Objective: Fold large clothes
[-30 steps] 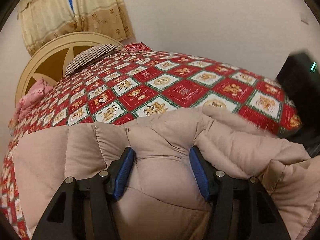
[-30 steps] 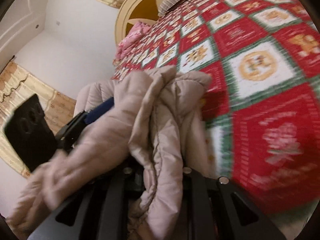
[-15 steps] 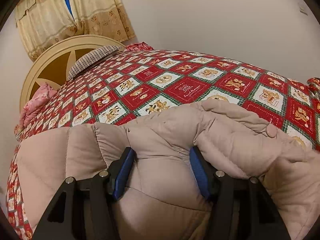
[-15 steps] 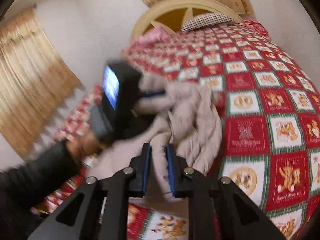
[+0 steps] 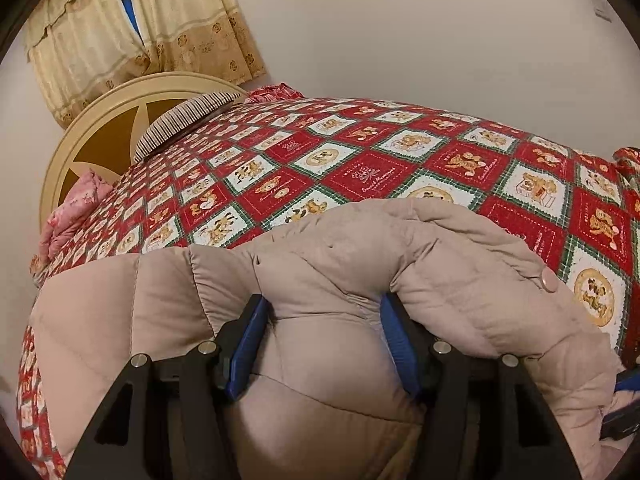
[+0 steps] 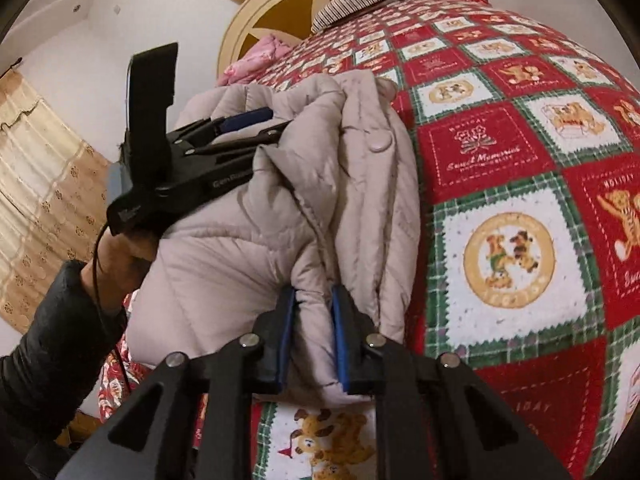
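A beige quilted puffer jacket (image 5: 360,264) lies bunched at the near edge of a bed with a red, white and green bear-print quilt (image 5: 372,168). My left gripper (image 5: 322,320) is shut on a thick fold of the jacket, its blue pads pressed into the padding. In the right wrist view the jacket (image 6: 304,208) hangs in folds, and my right gripper (image 6: 314,320) is shut on a narrow fold at its lower edge. The left gripper (image 6: 256,120) also shows there, buried in the jacket's upper left, held by a hand in a black sleeve.
A cream round headboard (image 5: 100,120) with a striped pillow (image 5: 184,120) and a pink bundle (image 5: 76,204) stand at the bed's far end. Beige curtains (image 5: 132,28) hang behind it. A plain wall runs along the bed's far side. The quilt (image 6: 520,200) stretches right of the jacket.
The right gripper has swung round and now holds a lower fold of the jacket close beside the left gripper. The left gripper has kept its hold and hardly moved.
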The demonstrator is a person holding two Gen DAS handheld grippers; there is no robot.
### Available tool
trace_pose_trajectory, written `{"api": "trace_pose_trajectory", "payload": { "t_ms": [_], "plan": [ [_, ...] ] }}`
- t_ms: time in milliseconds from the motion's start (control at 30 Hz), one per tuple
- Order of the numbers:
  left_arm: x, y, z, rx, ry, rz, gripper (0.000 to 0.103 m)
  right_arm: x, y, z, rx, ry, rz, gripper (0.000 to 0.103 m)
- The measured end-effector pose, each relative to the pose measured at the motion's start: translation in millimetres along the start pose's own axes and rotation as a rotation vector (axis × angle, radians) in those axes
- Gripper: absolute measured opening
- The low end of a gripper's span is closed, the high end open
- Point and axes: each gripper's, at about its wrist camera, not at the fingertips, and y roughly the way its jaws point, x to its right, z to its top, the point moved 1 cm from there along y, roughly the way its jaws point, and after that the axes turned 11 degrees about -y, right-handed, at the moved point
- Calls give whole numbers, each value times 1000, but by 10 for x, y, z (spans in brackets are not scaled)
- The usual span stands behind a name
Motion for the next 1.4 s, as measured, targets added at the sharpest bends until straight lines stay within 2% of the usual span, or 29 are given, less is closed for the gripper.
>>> {"api": "trace_pose_trajectory", "payload": {
  "t_ms": [100, 167, 267, 367, 433, 467, 500, 633, 700, 767, 867, 900, 1033, 1100, 1167, 1267, 1400],
  "plan": [
    [-19, -33, -5, 16, -8, 4, 60, -64, -127, 134, -31, -6, -7, 26],
    [-50, -35, 6, 16, -25, -11, 60, -94, -281, 249, -7, -4, 2, 34],
    [-98, -25, 21, 11, -51, -37, 60, -137, -545, 518, 102, -47, -24, 62],
    [-104, -32, 21, 16, -60, -43, 60, -201, -511, 824, 134, -102, -79, 60],
    [-117, -44, 22, 20, -65, -48, 60, -172, -303, 943, 103, -90, -129, 45],
    [-135, -54, 23, 22, -73, -56, 60, -131, -170, 963, 75, -64, -130, 33],
    [-158, -68, 19, 25, -79, -62, 60, -56, -14, 953, 53, -23, -109, 30],
    [-159, -96, 34, 31, -83, -70, 61, 124, 229, 728, 49, 32, -78, 28],
    [-136, -125, 54, 28, -72, -68, 61, 144, 282, 650, 63, 27, -97, 25],
    [-169, -229, 91, 28, -80, -98, 61, 140, 313, 568, 77, 4, -122, 25],
    [-390, -501, 155, 68, -151, -137, 61, 84, 324, 540, 76, -31, -158, 25],
    [-497, -586, 172, 90, -180, -125, 61, 88, 329, 544, 75, -34, -163, 25],
    [-1170, -791, 185, 170, -389, 8, 63, 88, 348, 567, 84, -23, -149, 25],
    [-1480, -696, 146, 157, -498, 56, 63, 92, 337, 550, 92, -17, -143, 25],
    [-1613, -478, 94, 121, -545, 69, 66, 90, 332, 538, 98, -17, -142, 25],
    [-1535, -72, -13, 36, -534, 97, 69, 111, 355, 554, 99, -20, -143, 25],
    [-1363, 80, -5, 17, -446, 159, 70, 149, 354, 539, 110, -9, -141, 25]
  ]
}}
